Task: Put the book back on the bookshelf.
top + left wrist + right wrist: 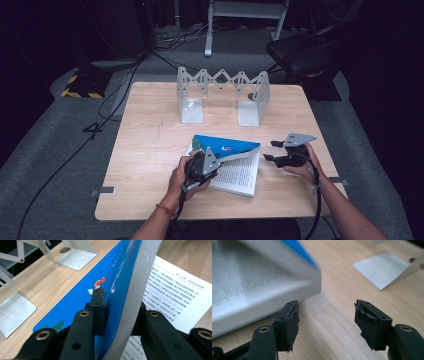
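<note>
Book (235, 165) on near half of wooden counter (150, 145), open; blue cover with wad of pages lifted, printed page (172, 290) lying flat beneath. Left claw (212, 162) clenched on lifted cover and pages, one jaw on blue face, other behind pages. Right claw (270, 150) released, jaws apart, nothing between, just right of book's edge, above bare counter. White expanding rack (222, 95) stands at far side, well apart
</note>
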Demonstrator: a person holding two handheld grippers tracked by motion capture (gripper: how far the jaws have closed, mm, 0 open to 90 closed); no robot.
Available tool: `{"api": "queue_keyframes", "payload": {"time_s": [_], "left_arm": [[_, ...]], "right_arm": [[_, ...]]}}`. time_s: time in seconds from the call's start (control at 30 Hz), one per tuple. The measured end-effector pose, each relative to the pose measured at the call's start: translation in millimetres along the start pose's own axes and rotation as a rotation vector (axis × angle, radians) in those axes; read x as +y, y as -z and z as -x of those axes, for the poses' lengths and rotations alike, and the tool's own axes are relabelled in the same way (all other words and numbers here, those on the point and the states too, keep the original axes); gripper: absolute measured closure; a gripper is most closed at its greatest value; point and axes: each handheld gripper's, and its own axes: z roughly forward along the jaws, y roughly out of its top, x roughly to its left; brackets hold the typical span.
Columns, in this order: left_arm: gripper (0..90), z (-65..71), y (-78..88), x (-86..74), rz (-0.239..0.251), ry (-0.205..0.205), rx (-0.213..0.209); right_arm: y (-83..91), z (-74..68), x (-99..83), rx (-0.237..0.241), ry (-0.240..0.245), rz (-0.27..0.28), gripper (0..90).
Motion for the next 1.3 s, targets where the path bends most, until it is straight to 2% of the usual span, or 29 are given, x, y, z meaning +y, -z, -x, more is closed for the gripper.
{"api": "queue_keyframes", "payload": {"time_s": [0.03, 0.1, 0.17, 0.23, 0.27, 0.3, 0.37, 0.57, 0.63, 0.73, 0.8, 0.87, 0.93, 1.07, 1.13, 1.23, 1.3], "left_arm": [[72.1, -1.3, 1.1, -0.4, 0.008, 0.008, -0.004], [72.1, -2.9, 4.0, -0.7, 0.020, 0.013, -0.005], [72.0, -4.5, 5.7, -1.1, 0.028, 0.017, -0.018], [72.0, -3.8, 5.7, -1.6, 0.035, 0.022, -0.021], [72.1, -3.8, 5.7, -1.6, 0.035, 0.022, -0.021], [72.1, -5.1, 6.5, -1.6, 0.046, 0.034, -0.022], [72.3, -8.1, 8.7, -0.8, 0.071, 0.063, -0.040], [73.3, -10.0, 11.0, 8.4, 0.139, 0.124, -0.111], [74.1, -7.5, 11.5, 12.4, 0.158, 0.124, -0.125], [74.7, -1.3, 11.6, 17.2, 0.173, 0.114, -0.146], [75.3, 2.5, 12.0, 19.2, 0.181, 0.100, -0.158], [75.5, 5.1, 12.3, 20.5, 0.181, 0.081, -0.160], [75.2, 7.6, 11.9, 19.3, 0.186, 0.079, -0.155], [73.8, 5.1, 13.4, 11.8, 0.219, 0.118, -0.172], [73.0, 3.5, 15.9, 8.7, 0.229, 0.139, -0.172], [71.0, 3.7, 18.1, 5.3, 0.230, 0.138, -0.178], [65.3, 2.5, 17.9, 3.7, 0.231, 0.145, -0.193]], "right_arm": [[-7.9, -2.1, -2.7, 0.002, 0.015, -0.034, 36.1], [-16.8, -3.5, -6.0, 0.037, -0.005, -0.043, 35.6], [-20.5, -5.3, -5.2, 0.067, -0.023, -0.010, 34.6], [-17.1, -6.6, -1.0, 0.088, -0.030, 0.041, 35.2], [-17.1, -6.6, -1.0, 0.088, -0.030, 0.041, 35.2], [-15.5, -7.8, 0.6, 0.066, -0.012, 0.049, 35.6], [-7.1, -6.3, 1.2, 0.083, -0.050, 0.117, 39.7], [22.6, -3.4, 15.1, 0.048, -0.063, 0.260, 41.0], [32.3, -3.2, 20.8, 0.038, -0.058, 0.289, 41.0], [46.1, -6.5, 29.6, -0.015, -0.037, 0.327, 41.8], [52.7, -7.1, 35.0, -0.018, -0.048, 0.357, 43.0], [56.7, -9.8, 40.2, -0.030, -0.046, 0.369, 44.9], [58.2, -11.7, 44.5, -0.031, -0.041, 0.379, 45.1], [57.0, -15.2, 51.9, -0.019, -0.055, 0.389, 48.2], [55.9, -17.5, 56.2, -0.008, -0.044, 0.385, 48.2], [52.6, -23.0, 64.1, 0.011, -0.033, 0.385, 48.1], [51.3, -23.5, 66.5, 0.024, -0.038, 0.390, 48.1]]}}
